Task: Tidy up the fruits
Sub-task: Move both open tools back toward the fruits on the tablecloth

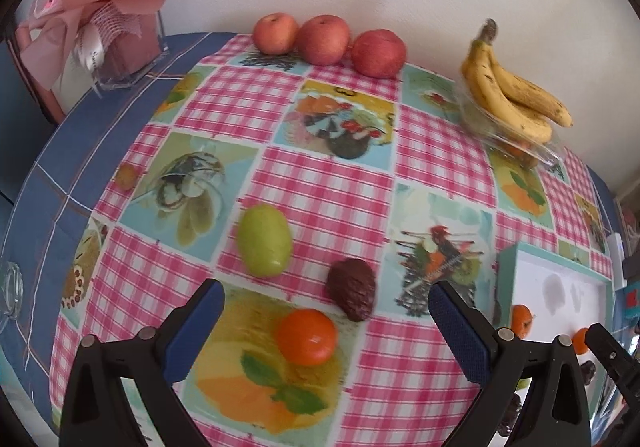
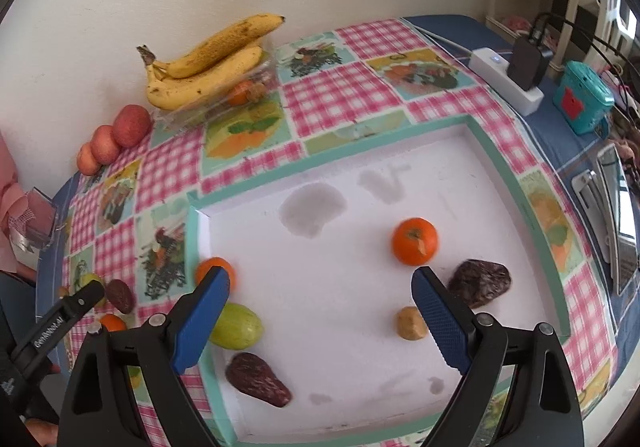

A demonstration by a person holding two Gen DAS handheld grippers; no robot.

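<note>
The left gripper [image 1: 326,311] hangs over the table with its blue fingers wide apart and nothing held between them. Right in the gap, low in the left wrist picture, sits a small orange [image 1: 306,335]. It is round, so it has no long side to line up with. Just above it, a bit to the right, lies a dark brown fruit [image 1: 352,289], and up to the left a green fruit [image 1: 264,240] lies with its long side running up and down the picture. The left gripper is the nearer one to all three. The right gripper [image 2: 320,311] is also wide open and empty, and it hangs over the white tray [image 2: 520,215]. In the tray are another orange [image 2: 414,241], two dark brown fruits, a green one and a small tan one, which may be a nut or a little potato; the view is too soft to tell. The tray lies to the right of the loose fruit. The table has a pink checked cloth [image 1: 340,183] with fruit pictures. By the wall at the top are three apples [image 1: 322,39], bananas [image 1: 516,99] on a clear box, and a pink gift bag [image 1: 100,11] in the upper left.
</note>
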